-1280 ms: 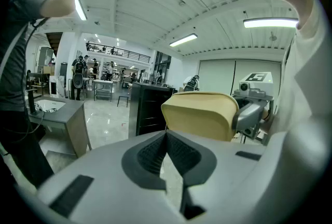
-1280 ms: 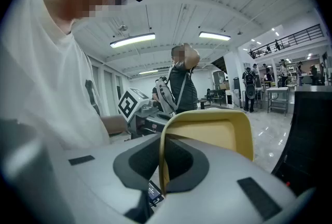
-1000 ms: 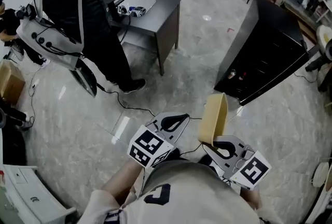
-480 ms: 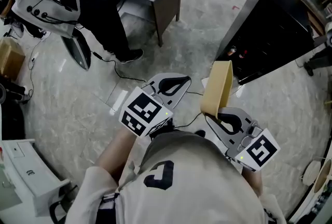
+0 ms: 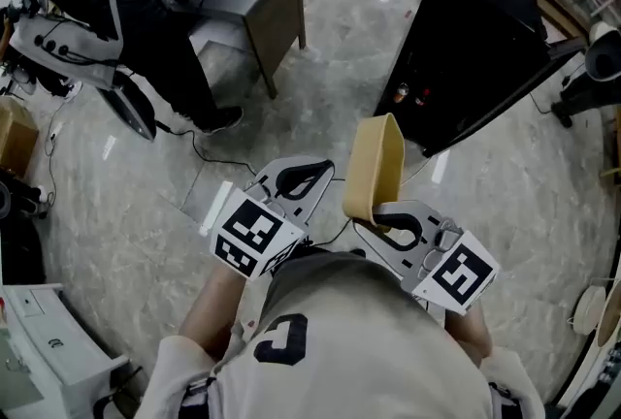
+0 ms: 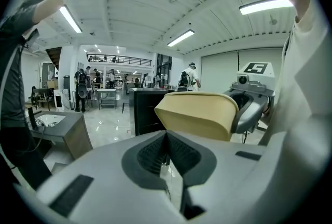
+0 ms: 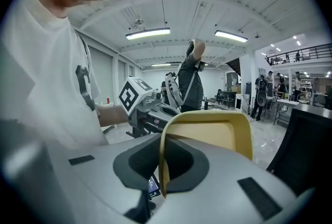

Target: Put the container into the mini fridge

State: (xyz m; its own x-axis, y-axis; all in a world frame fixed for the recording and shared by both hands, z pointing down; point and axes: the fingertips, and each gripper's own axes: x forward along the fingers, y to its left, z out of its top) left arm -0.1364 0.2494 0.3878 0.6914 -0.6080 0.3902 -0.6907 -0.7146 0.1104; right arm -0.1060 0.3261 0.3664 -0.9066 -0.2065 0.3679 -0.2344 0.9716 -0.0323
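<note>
Pinched by one thin wall in the right gripper (image 7: pixel 163 158), the tan container (image 5: pixel 378 155) stands up in the air well short of the black mini fridge (image 5: pixel 475 29), so it may twist or slip free, the left gripper (image 6: pixel 167 150) beside it being closed on nothing.

The container (image 5: pixel 375 165) is a shallow tan tray with rounded corners, empty and standing on edge, its lower rim pinched between the jaws of the right gripper (image 5: pixel 374 213). It hangs in the air near the mini fridge (image 5: pixel 475 29), a tall black box, and does not touch it.
</note>
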